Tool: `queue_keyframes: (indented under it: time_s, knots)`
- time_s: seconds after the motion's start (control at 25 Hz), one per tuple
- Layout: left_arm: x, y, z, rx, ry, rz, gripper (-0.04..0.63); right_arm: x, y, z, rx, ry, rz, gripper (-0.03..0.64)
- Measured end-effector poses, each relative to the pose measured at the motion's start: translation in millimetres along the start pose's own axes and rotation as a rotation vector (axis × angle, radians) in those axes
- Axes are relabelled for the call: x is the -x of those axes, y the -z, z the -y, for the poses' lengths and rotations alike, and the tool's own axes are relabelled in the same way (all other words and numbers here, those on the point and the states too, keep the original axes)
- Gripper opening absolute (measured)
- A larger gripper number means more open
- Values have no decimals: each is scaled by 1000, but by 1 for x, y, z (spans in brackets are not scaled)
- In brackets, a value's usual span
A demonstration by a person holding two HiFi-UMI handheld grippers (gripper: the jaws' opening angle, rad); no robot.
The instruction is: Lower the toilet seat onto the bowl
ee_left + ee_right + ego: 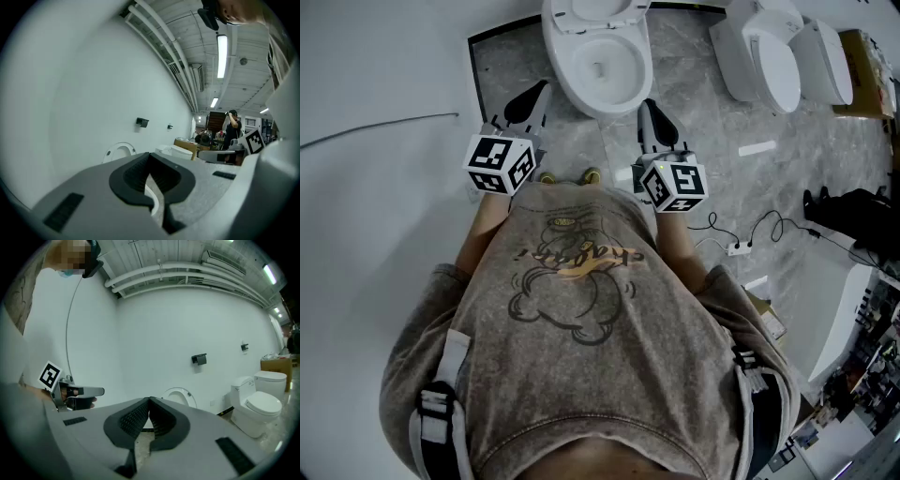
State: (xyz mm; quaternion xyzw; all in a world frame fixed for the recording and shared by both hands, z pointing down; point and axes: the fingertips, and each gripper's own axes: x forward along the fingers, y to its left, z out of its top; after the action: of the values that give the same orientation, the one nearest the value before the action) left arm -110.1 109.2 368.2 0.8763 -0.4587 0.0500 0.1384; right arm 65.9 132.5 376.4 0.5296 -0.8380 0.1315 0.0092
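Currently both grippers hover just short of the toilet, neither touching it. L gripper (pixel 540 91) sits at approx 11 o'clock in the head view, jaws fully closed w/ nothing between them. R gripper (pixel 646 106) is at approx 1 o'clock, jaws likewise pressed together, empty. Both point roughly level toward the wall. At 12 o'clock the toilet seat (pixel 180 397) is up, standing upright behind the bowl (pixel 600 66), whose rim is bare. Two more toilets (pixel 769 61) stand at 2 o'clock on the grey marbled floor (pixel 694 122). A power strip (pixel 736 247) w/ cable lies at 3 o'clock, near the person's side.
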Motion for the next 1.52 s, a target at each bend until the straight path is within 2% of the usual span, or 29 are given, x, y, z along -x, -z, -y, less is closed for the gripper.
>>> queue_keyframes:
  time_s: [0.28, 0.52, 0.8, 1.0, 1.24, 1.52]
  knots:
    - [-8, 10, 9, 16, -22, 17, 9, 2, 11, 18, -7, -27, -4, 26]
    - [-33, 8, 2, 33, -45, 15, 9, -20, 12, 45, -23, -39, -25, 26]
    - [-90, 4, -43, 34, -19, 1, 9, -83, 11, 60, -42, -32, -30, 26]
    - [-143, -25, -84, 26, 30, -14, 9, -144, -11, 76, -26, -11, -29, 26]
    - [-211, -65, -135, 2, 85, -25, 9, -215, -39, 109, -33, 56, -28, 26]
    - [-254, -81, -155, -35, 115, -47, 9, -248, -59, 125, -30, 98, -12, 26]
